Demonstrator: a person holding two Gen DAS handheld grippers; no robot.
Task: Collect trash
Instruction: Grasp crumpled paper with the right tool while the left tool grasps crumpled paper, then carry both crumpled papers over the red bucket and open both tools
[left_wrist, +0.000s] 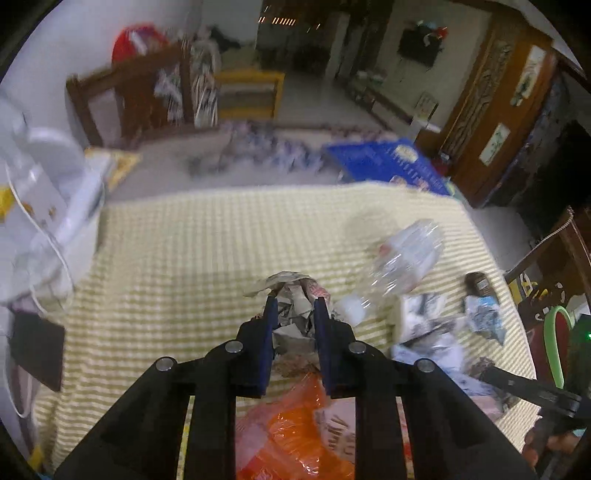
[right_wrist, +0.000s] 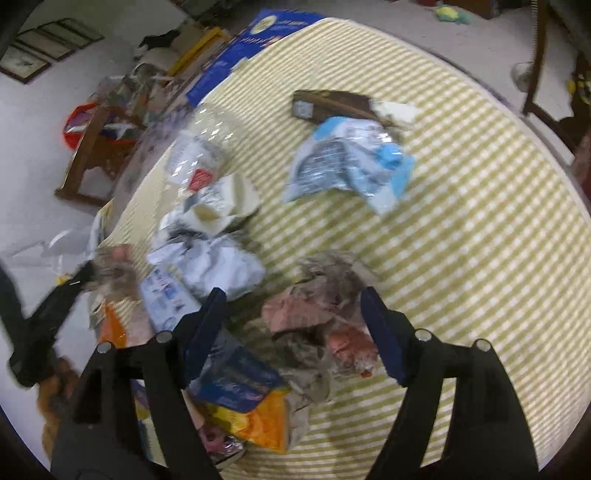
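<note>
On a round table with a yellow-checked cloth (left_wrist: 177, 258) lies scattered trash. My left gripper (left_wrist: 295, 304) is shut on a crumpled grey newspaper wad (left_wrist: 293, 321), above an orange plastic bag (left_wrist: 288, 428). A clear plastic bottle (left_wrist: 406, 258) lies to its right. In the right wrist view my right gripper (right_wrist: 293, 295) stands open over a crumpled pinkish-grey paper wad (right_wrist: 314, 317), and its pads do not press on it. Around it lie white crumpled paper (right_wrist: 221, 266), a blue-and-white wrapper (right_wrist: 351, 162), a brown packet (right_wrist: 332, 103) and a blue-and-yellow packet (right_wrist: 243, 391). The left gripper (right_wrist: 88, 273) shows blurred at the left.
A white bag and a white appliance (left_wrist: 48, 192) stand at the table's left, with a dark flat case (left_wrist: 37, 350) below them. A blue box (left_wrist: 388, 162) lies past the far edge. Wooden chairs (left_wrist: 140, 96) stand beyond, and another seat (left_wrist: 554, 332) at the right.
</note>
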